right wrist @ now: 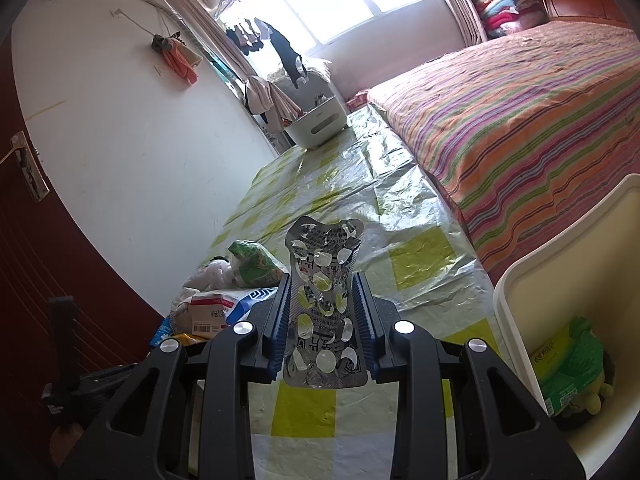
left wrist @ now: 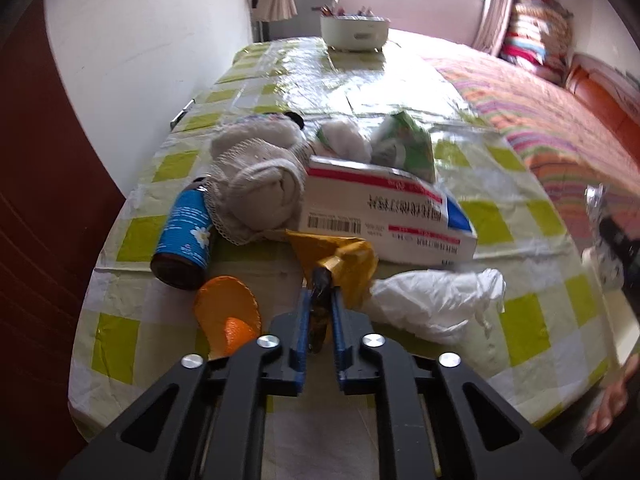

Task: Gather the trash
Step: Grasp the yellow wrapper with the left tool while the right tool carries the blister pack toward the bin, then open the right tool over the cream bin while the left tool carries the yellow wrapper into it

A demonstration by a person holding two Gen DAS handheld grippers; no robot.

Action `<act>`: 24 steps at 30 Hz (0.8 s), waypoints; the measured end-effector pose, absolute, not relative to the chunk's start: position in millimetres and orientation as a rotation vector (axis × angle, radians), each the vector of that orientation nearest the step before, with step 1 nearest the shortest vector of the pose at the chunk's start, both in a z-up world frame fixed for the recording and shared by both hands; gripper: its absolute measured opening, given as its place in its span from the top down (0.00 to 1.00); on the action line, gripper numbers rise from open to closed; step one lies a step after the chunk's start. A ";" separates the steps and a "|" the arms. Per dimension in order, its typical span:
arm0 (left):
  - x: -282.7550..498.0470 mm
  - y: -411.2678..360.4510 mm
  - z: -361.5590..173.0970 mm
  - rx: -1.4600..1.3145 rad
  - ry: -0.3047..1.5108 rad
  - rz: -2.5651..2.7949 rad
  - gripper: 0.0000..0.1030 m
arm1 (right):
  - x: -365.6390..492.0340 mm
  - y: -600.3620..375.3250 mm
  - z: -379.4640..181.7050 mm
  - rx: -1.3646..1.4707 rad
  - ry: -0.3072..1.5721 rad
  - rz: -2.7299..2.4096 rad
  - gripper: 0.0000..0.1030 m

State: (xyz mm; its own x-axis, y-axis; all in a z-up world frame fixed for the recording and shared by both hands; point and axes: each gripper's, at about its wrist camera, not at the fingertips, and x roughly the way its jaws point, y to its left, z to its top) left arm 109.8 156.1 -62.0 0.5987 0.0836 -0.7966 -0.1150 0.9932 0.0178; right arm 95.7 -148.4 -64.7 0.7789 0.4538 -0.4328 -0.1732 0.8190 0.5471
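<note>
Left tool [left wrist: 320, 280]: blue pads drawn together, clamped on a dark strip joined to the yellow wrapper [left wrist: 352, 260], which lies on the bench [left wrist: 476, 220] straight ahead of the tips and just in front of the box [left wrist: 380, 208]. Orange peel [left wrist: 226, 312] just left of the tool, touching the bench; white plastic bag [left wrist: 436, 304] just right of it. Brown bottle [left wrist: 186, 232] with a blue label on its side further left, against a rolled grey cloth [left wrist: 256, 184]. Behind the box, a white wad [left wrist: 344, 136] and a green packet [left wrist: 404, 148].

Right tool [right wrist: 324, 300]: clamped on an emptied silver blister pack [right wrist: 324, 280], held upright between the pads and lifted clear of the bench [right wrist: 420, 256], its top sticking out past the tips.

Only in the left wrist view: the peel, bottle, cloth and white bag, plus fingers [left wrist: 608, 408] at the right edge. Blister pack there just a blurred silver scrap at the far right. Only in the right wrist view: a white bin [right wrist: 516, 280] at the right of the bench, with a green package [right wrist: 568, 364] inside, well apart from the pile; also the pack's burst pockets up close. Box [right wrist: 208, 312] and green packet [right wrist: 256, 260] seen small at lower left. Both views: striped bed [right wrist: 520, 120] alongside the bench, white pot [left wrist: 354, 32] at its far end.
</note>
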 end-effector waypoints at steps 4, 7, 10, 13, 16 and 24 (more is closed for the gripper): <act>102.9 156.3 -50.3 -0.045 0.871 0.129 0.92 | 94.8 -148.9 -64.2 0.506 0.584 0.351 0.71; 98.5 152.1 -42.0 -0.046 0.838 0.122 0.92 | 94.4 -149.7 -63.8 0.499 0.581 0.344 0.71; 94.3 145.1 -33.9 -0.038 0.807 0.106 0.92 | 92.4 -153.6 -63.1 0.495 0.574 0.332 0.71; 91.6 135.8 -26.7 -0.036 0.785 0.078 0.92 | 90.7 -159.8 -63.0 0.487 0.568 0.313 0.71; 90.1 122.7 -20.6 -0.035 0.765 0.030 0.92 | 88.3 -167.9 -63.2 0.476 0.559 0.287 0.71; 97.0 66.0 -13.5 -0.005 0.733 -0.158 0.92 | 77.9 -185.7 -60.7 0.445 0.531 0.208 0.71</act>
State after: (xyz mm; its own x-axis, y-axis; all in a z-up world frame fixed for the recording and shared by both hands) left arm 97.0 66.0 -13.5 0.7321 -0.1454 -0.6655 0.1420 0.9881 -0.0598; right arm 77.9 -185.7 -60.7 0.8443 0.3039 -0.4414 -0.0775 0.8843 0.4605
